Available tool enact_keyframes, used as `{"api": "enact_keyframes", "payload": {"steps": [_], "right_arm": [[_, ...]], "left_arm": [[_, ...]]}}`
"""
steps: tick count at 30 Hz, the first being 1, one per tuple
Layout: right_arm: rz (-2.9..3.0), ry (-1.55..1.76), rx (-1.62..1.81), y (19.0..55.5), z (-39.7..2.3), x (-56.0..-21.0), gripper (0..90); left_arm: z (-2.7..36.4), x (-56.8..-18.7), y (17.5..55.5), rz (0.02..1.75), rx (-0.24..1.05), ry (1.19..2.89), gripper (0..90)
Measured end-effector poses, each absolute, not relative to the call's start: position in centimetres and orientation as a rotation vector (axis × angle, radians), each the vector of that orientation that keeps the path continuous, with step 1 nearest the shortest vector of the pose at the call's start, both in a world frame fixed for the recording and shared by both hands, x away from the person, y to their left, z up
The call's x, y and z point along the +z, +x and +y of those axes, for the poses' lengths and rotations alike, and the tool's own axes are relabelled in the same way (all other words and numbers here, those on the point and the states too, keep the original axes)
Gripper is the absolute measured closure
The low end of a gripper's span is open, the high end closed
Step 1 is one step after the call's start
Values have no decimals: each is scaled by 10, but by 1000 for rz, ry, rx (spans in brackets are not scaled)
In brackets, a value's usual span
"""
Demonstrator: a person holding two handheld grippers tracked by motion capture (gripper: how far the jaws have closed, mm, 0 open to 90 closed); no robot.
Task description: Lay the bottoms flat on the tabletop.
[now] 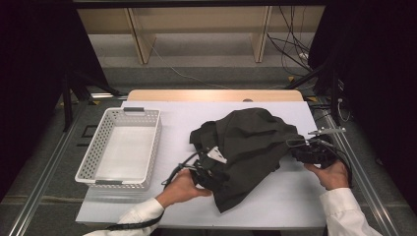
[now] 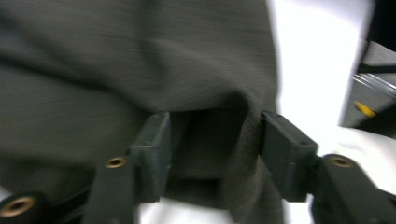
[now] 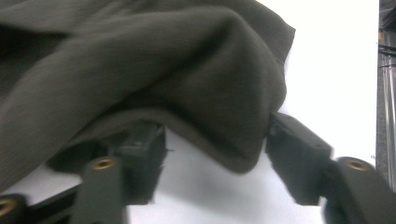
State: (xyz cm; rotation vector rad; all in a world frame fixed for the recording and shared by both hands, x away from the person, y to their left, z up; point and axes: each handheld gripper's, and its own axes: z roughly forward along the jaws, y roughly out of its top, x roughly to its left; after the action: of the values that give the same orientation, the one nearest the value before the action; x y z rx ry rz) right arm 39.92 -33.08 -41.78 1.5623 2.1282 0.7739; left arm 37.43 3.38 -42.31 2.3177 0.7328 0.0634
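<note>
A dark grey-green garment (image 1: pixel 251 142) lies crumpled on the white table top (image 1: pixel 280 206), right of centre. My left gripper (image 1: pixel 210 169) sits at the garment's near left edge, partly under the cloth. In the left gripper view the cloth (image 2: pixel 140 60) drapes over my left gripper (image 2: pixel 212 135); a fold hangs between the jaws, which stand apart. My right gripper (image 1: pixel 301 150) is at the garment's right edge. In the right gripper view a cloth (image 3: pixel 163 60) fold sags between the spread jaws of my right gripper (image 3: pixel 215 140), with no pad pressing on it.
A white perforated basket (image 1: pixel 93 157) stands at the left of the table with nothing in it. The table's right edge runs close to the right hand. Beyond the far edge are a wooden strip, shelf legs and cables on the floor.
</note>
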Motion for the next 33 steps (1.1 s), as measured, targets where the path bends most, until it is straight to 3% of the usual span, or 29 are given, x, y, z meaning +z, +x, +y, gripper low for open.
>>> {"api": "enact_keyframes", "payload": {"steps": [3, 11, 18, 19, 23, 24, 33], "right_arm": [[2121, 1538, 800, 387, -329, -410, 287], [2118, 1480, 979, 372, -309, -393, 222], [2196, 1453, 897, 376, -288, -413, 200], [2199, 1455, 888, 376, -287, -414, 198], [2195, 1474, 889, 376, -285, -417, 201], [2197, 1484, 882, 376, -284, -418, 204], [2239, 1519, 804, 378, -284, -435, 227]], "left_arm": [[56, -418, 397, 893, 185, 2251, 329], [60, -442, 441, 1147, 193, 2192, 156], [45, -476, 459, 1166, 80, 2226, 160], [45, -477, 458, 1129, 109, 2223, 204], [42, -477, 451, 1065, 8, 2219, 720], [41, -477, 449, 1048, 30, 2230, 775], [37, -471, 399, 922, 2, 2287, 819]]}}
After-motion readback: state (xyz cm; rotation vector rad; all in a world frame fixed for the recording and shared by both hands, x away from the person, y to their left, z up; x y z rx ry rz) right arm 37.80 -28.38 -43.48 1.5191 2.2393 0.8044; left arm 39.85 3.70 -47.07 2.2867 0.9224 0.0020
